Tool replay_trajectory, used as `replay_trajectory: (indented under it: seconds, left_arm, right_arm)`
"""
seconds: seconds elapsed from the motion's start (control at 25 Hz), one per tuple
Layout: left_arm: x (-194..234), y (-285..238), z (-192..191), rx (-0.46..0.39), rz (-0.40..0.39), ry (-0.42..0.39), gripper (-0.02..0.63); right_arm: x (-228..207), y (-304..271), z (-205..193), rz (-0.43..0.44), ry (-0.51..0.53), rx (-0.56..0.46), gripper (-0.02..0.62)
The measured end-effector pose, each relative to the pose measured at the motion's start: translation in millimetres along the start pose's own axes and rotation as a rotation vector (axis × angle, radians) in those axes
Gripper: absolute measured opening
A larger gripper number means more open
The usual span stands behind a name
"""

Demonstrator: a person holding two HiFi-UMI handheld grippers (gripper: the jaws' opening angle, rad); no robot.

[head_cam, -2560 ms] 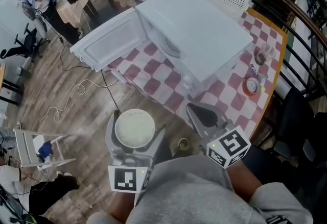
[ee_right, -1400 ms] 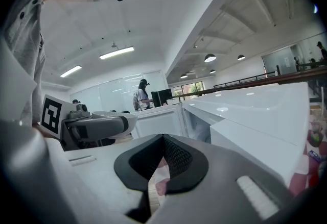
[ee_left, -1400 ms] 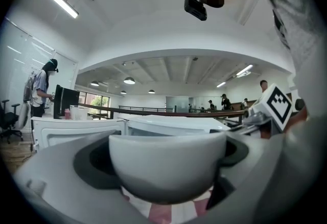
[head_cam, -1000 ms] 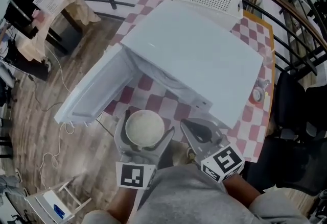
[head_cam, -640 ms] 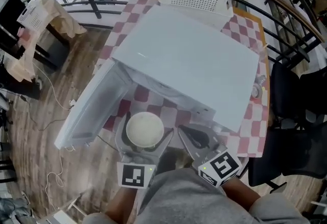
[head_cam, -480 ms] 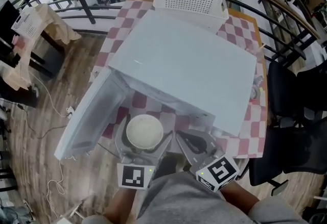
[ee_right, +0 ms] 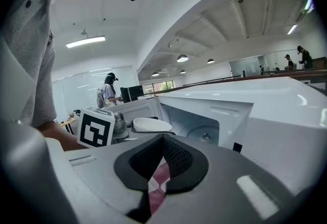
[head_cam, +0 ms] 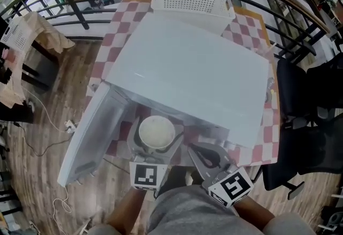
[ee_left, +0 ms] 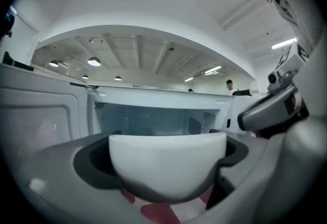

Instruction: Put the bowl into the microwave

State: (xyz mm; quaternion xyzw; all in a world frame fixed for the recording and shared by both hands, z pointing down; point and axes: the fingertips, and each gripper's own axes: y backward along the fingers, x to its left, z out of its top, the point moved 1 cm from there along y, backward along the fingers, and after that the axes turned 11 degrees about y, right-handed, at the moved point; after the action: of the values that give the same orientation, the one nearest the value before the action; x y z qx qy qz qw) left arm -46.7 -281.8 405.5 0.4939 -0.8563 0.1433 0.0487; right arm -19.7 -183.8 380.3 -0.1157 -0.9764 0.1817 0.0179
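Since half a second earlier, the bowl (head_cam: 156, 131) has advanced to the mouth of the open microwave (head_cam: 187, 76), whose door (head_cam: 88, 137) stands out at 9 o'clock. Left gripper (head_cam: 157, 134): jaws spread wide, clamped on the bowl's sides (bowl upright between them). Right gripper (head_cam: 206, 154), at 4 o'clock of the bowl: jaws together, empty.

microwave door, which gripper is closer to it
Left. The left gripper, holding the bowl, is just right of the open door; the right gripper sits farther right, beyond it.
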Motion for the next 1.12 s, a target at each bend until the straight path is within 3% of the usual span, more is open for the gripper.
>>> replay_trajectory:
  seconds: [0.32, 1.12]
  left_arm:
    - [14, -42, -25, 0.024, -0.011, -0.048, 0.54]
    - [29, -104, -43, 0.087, 0.006, -0.106, 0.54]
  right_arm:
    - [1, -4, -11, -0.012, -0.015, 0.029, -0.003]
    - [7, -9, -31, -0.005, -0.069, 0.063, -0.003]
